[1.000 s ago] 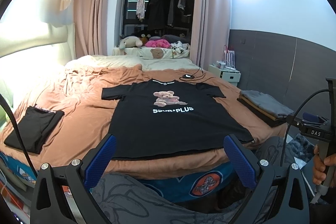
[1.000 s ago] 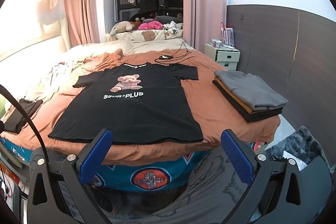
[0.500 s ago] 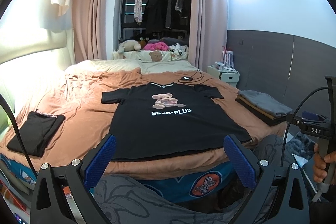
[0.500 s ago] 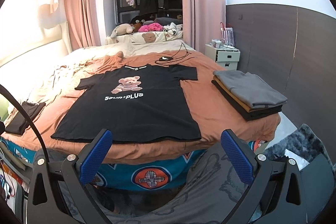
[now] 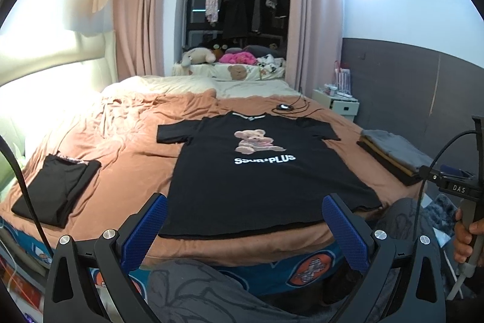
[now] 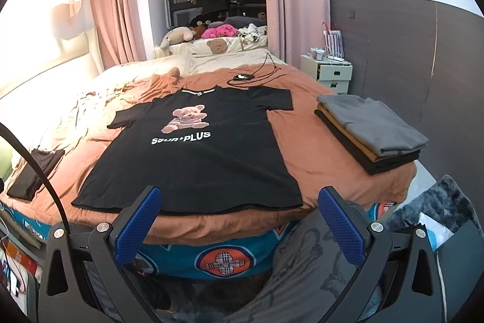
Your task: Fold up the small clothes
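Observation:
A black T-shirt (image 5: 257, 171) with a teddy-bear print lies flat and face up on the brown bedspread (image 5: 127, 150), its hem toward me. It also shows in the right wrist view (image 6: 196, 159). My left gripper (image 5: 245, 220) is open and empty, held in front of the bed's near edge, short of the hem. My right gripper (image 6: 239, 211) is open and empty in the same way. The right gripper's handle and the hand on it (image 5: 466, 202) show at the right of the left wrist view.
A stack of folded clothes (image 6: 372, 132), grey on top, sits at the bed's right edge. A folded black garment (image 5: 57, 189) lies at the left edge. A cable and a small device (image 6: 245, 77) lie beyond the collar. A white nightstand (image 6: 326, 71) stands at the right.
Both cameras have tilted up slightly, so the bed and shirt sit a little lower in the views. The grippers stay open and the shirt has not moved.

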`<state>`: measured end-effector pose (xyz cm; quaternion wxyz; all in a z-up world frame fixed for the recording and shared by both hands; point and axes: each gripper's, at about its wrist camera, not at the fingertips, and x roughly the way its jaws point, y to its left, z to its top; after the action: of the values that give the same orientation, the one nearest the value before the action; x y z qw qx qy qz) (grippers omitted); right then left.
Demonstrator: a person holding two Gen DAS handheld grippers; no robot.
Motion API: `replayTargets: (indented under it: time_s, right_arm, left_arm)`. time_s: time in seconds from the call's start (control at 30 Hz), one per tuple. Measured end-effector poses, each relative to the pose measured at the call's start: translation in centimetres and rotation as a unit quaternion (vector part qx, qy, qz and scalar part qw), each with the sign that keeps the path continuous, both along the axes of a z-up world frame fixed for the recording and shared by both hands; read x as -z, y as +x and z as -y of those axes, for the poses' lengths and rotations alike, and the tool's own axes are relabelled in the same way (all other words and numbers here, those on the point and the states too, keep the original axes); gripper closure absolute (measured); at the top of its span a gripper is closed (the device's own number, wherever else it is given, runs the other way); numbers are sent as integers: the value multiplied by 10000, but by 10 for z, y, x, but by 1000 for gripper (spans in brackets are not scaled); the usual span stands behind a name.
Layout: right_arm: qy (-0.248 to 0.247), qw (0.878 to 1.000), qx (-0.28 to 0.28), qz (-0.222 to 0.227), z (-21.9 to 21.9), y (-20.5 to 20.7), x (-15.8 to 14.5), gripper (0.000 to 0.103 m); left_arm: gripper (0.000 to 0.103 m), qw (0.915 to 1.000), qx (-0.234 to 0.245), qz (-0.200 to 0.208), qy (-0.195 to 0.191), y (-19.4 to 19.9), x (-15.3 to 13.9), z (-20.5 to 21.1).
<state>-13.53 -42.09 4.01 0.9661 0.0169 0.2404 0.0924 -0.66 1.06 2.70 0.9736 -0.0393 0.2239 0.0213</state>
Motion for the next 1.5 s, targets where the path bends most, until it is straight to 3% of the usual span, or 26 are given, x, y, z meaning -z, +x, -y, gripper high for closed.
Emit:
replayTargets:
  time_s: [0.7,0.87,1.17,1.3,1.5]
  right_arm:
    - [7,9998,-161,-75,-28,138,2,0]
    - [47,9990,-421,-117,-38,177,4,0]
    - [45,9945,-1028,-208,-64,250,3,0]
    - [20,9920,-1241,-214,-87,287,1,8]
    - [87,9874,-1538,-364,-114,336,3,23]
  left_arm:
    - [2,9952,-603,-536,-550,133,14,-107]
    - [6,9929,-699,-642,-723,172,10,-136]
    - [16,9893,-903,-933,-665,241,9,-182]
    - [24,9860,-966,-1126,-763,278,15,-204]
    - [26,9810,-1055,-1350,-909,328,28,-235]
